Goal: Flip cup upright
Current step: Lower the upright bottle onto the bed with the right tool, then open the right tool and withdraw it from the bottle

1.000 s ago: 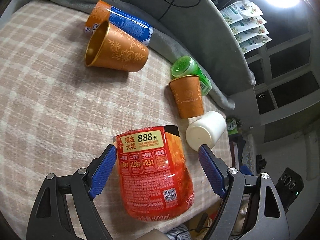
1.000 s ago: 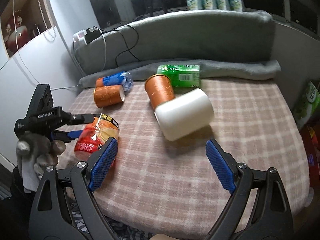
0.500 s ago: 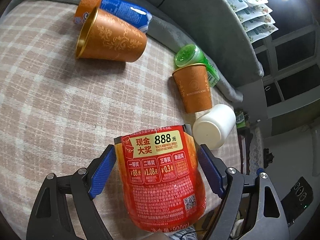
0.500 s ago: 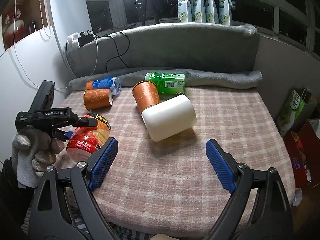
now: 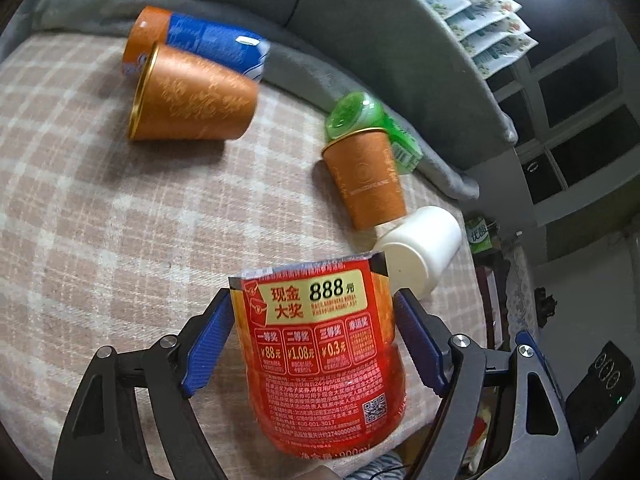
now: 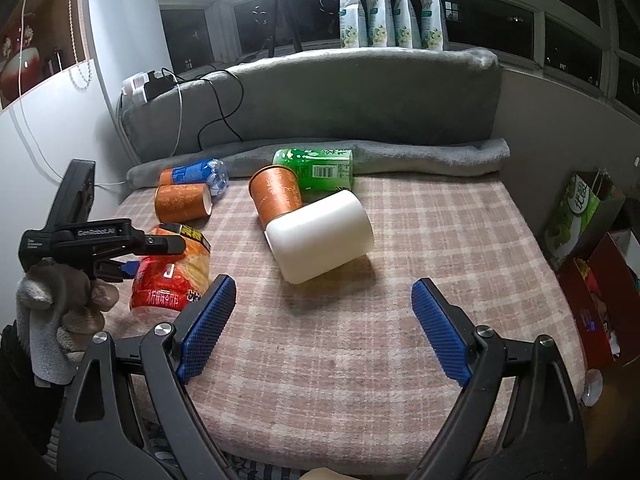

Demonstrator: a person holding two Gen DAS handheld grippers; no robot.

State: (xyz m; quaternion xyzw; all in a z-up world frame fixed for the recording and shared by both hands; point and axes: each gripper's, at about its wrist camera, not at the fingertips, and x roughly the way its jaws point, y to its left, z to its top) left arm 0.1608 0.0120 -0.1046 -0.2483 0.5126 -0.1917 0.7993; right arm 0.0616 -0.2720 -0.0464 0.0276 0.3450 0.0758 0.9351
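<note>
Left wrist view: my left tool (image 5: 314, 344) grips the red container (image 5: 320, 356) lying at 6 o'clock, blue pads touching both its sides; orange cups and a white cup (image 5: 416, 250) lie at 12–2. Right wrist view: my right tool (image 6: 322, 328) hangs released above the checked blanket (image 6: 420, 248), white cup toppled at 12, red container at 9.

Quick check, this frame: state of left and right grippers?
Left gripper: closed around the red cut bottle, pads at its sides; firm contact cannot be confirmed.
Right gripper: open, holding nothing.
</note>
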